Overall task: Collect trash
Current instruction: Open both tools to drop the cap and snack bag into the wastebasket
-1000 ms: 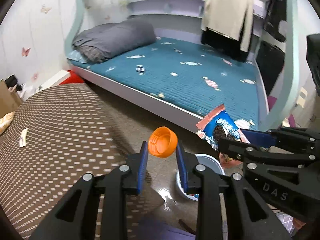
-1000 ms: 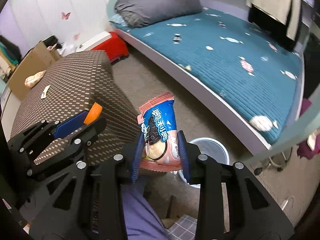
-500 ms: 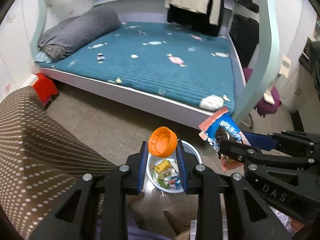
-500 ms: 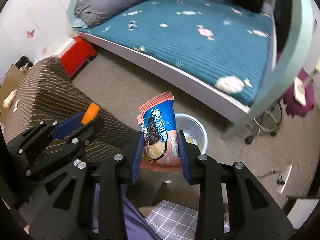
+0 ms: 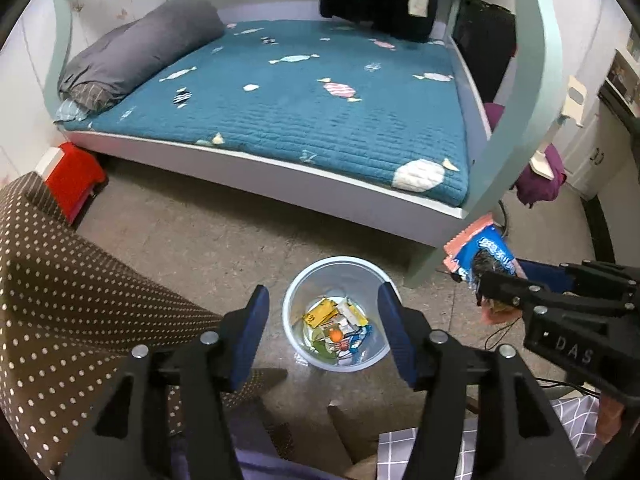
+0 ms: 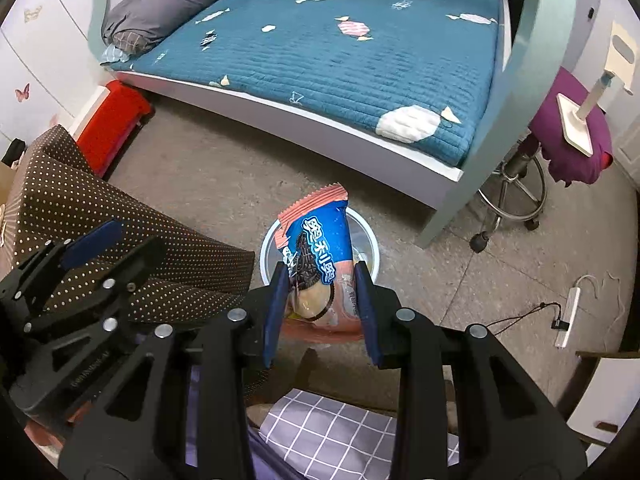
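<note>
The left gripper (image 5: pixel 322 322) is hanging over the bin (image 5: pixel 298 284), its fingers just parted with nothing between them, an orange cap (image 5: pixel 335 334) lying among the trash inside, while the right gripper (image 6: pixel 320 300) is clenching a cookie wrapper (image 6: pixel 320 248) above that bin.

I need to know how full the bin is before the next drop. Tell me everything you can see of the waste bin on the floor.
The waste bin is a small round pail, pale blue and plastic-looking, standing upright and open on the speckled floor in front of the bed. It is far from full: a layer of wrappers lies at the bottom, with an orange cap among them. In the right wrist view the held cookie wrapper hides much of it.
</note>
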Demonstrator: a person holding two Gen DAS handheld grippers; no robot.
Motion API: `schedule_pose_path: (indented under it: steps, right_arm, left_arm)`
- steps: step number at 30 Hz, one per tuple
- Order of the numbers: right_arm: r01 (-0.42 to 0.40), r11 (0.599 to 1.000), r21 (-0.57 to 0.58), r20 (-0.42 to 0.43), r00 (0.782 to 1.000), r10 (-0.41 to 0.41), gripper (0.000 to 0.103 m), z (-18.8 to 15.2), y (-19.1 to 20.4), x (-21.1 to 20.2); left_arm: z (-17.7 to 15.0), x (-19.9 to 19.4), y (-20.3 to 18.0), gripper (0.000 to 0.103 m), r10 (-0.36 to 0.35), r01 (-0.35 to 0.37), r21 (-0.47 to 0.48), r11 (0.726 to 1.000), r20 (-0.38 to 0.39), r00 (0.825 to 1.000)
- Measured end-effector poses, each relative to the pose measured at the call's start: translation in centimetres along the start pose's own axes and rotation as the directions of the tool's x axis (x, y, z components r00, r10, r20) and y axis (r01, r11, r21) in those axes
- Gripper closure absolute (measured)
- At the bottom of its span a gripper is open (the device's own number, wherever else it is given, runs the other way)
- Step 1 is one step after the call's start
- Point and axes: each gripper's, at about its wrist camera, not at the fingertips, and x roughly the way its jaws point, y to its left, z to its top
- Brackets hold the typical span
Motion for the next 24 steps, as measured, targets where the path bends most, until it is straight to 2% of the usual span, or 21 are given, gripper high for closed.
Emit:
schedule_pose_path:
  steps: [2, 3, 6, 8, 11, 14, 17, 24]
  right_arm:
    - [-0.006, 1.000, -0.013, -0.003, 1.000, 0.006, 0.069, 0.3, 0.8, 0.2]
    - [-0.007, 1.000, -0.019, -0.005, 1.000, 0.007, 0.065, 0.5, 1.2, 0.2]
    - [0.014, 0.999, -0.048, 0.054, 0.998, -0.011, 0.034, 0.8, 2.6, -0.4]
    - [0.039, 0.997, -0.069, 0.072, 0.997, -0.034, 0.034, 0.8, 3.1, -0.7]
    - [0.000, 0.997, -0.080, 0.049, 0.999, 0.004, 0.034, 0.8, 3.7, -0.8]
    - [0.010, 0.995, -0.095, 0.054, 0.999, -0.005, 0.034, 0.6, 4.1, -1.1]
    - [-0.021, 0.996, -0.089, 0.038, 0.999, 0.024, 0.034, 0.6, 4.4, -1.4]
    - [-0.034, 0.993, -0.114, 0.074, 0.996, 0.042, 0.034, 0.4, 5.6, -3.4]
  left_arm:
    - [-0.2, -0.2, 0.8, 0.047, 0.006, -0.006, -0.012, 1.000, -0.003, 1.000]
    - [-0.3, -0.3, 1.2, 0.047, 0.008, -0.008, -0.017, 1.000, -0.006, 1.000]
    - [-0.5, -0.8, 2.6, 0.047, 0.026, -0.026, -0.032, 0.999, -0.005, 1.000]
    - [-0.6, -1.2, 3.3, 0.047, 0.033, -0.033, -0.044, 0.998, -0.002, 0.999]
    - [-0.6, -1.7, 4.2, 0.047, 0.039, -0.039, -0.059, 0.997, 0.003, 0.999]
    - [-0.6, -2.2, 4.5, 0.045, 0.041, -0.040, -0.060, 0.997, 0.016, 0.999]
    - [-0.6, -2.7, 4.6, 0.044, 0.038, -0.036, -0.061, 0.997, 0.028, 0.999]
    - [-0.4, -4.4, 4.9, 0.044, 0.035, -0.031, -0.059, 0.998, 0.060, 0.998]
